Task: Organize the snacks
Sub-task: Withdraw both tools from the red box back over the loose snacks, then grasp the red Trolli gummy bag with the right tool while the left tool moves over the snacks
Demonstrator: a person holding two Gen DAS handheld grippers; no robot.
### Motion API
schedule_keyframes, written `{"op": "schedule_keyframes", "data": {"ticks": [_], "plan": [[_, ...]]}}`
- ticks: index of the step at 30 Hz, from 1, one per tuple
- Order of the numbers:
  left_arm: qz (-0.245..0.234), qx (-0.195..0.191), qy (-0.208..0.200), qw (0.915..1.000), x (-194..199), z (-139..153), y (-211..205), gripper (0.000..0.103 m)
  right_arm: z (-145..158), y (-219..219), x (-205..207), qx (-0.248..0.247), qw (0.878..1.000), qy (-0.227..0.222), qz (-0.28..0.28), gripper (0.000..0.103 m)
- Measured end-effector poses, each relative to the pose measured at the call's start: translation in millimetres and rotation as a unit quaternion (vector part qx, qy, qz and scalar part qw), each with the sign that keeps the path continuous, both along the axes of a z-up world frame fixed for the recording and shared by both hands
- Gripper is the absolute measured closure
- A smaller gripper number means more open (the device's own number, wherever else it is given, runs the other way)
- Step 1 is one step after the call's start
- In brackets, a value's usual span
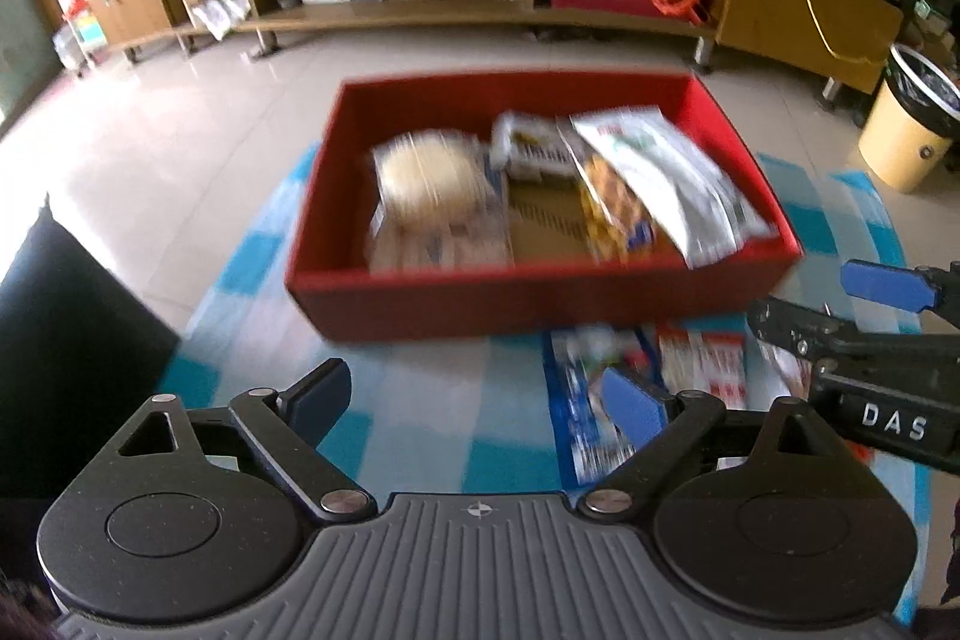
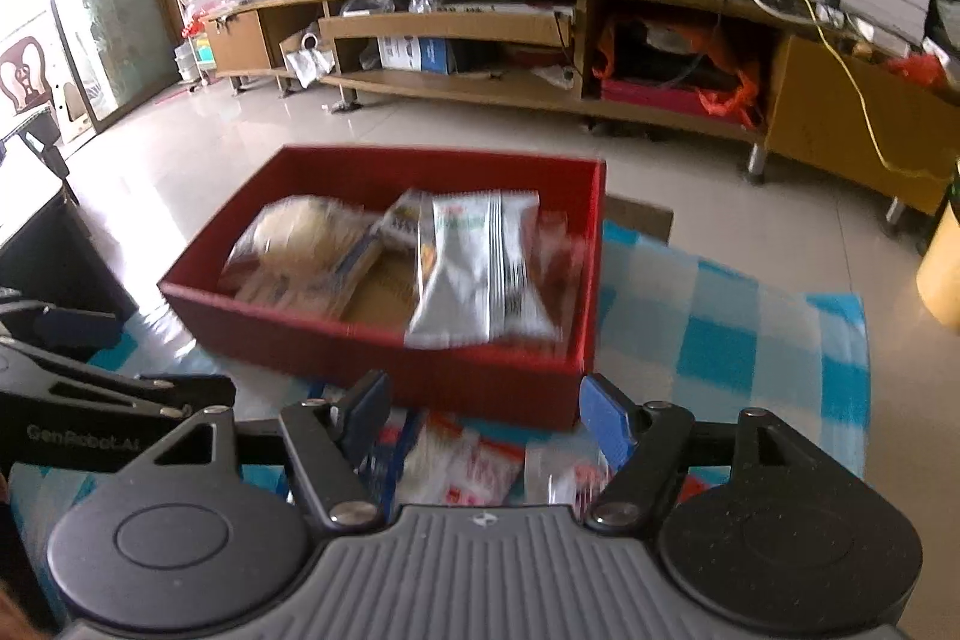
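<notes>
Several packets already lay inside the red box (image 1: 540,298) when I checked: a clear bag holding a round pale bun (image 1: 429,181), a silvery white crinkled pouch (image 2: 480,268) leaning against the right wall, and a small striped packet (image 1: 531,148) behind them. Brown corrugated card showed on the bare floor of the box. I judged the task well under way but unfinished, since more snacks remained outside, on the blue-and-white checked cloth (image 2: 720,334) in front of the box: a blue-edged packet (image 1: 576,400) and red-and-white sachets (image 2: 480,466), all glossy film, flat and soft-looking. Motion blur hid the print.

My left tongs (image 1: 480,400) stood released, jaws wide, nothing between the pads. My right tongs (image 2: 486,418) stood partly open above the loose sachets, gripping nothing I could see. Both hovered near the front wall of the box, which was rigid card, matte and straight-sided.
</notes>
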State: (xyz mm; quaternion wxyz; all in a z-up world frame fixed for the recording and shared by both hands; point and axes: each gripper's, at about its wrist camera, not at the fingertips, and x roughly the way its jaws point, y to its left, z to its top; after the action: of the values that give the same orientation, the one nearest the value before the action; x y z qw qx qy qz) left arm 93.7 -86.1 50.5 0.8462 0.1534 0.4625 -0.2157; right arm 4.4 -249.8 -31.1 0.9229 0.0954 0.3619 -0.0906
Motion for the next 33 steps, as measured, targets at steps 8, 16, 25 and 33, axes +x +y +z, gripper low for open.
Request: {"op": "schedule_keyframes", "data": {"ticks": [8, 16, 25, 33], "plan": [[-0.022, 0.029, 0.036, 0.9987, -28.8, -24.2, 8.1, 0.008, -12.5, 15.9, -33.2, 0.006, 0.999, 0.031, 0.003, 0.034], [-0.042, 0.045, 0.052, 0.9968, -48.5, -37.5, 7.9, 0.008, -26.1, 21.8, -49.1, 0.006, 0.998, 0.06, 0.008, 0.034], [-0.063, 0.058, 0.061, 0.9944, -56.7, -46.6, -1.6, 0.008, -37.1, 21.0, -55.1, 0.001, 0.996, 0.084, 0.013, 0.034], [-0.078, 0.065, 0.07, 0.9924, -60.6, -53.2, -11.1, 0.008, -41.4, 14.1, -59.3, -0.001, 0.996, 0.093, 0.01, 0.034]]}}
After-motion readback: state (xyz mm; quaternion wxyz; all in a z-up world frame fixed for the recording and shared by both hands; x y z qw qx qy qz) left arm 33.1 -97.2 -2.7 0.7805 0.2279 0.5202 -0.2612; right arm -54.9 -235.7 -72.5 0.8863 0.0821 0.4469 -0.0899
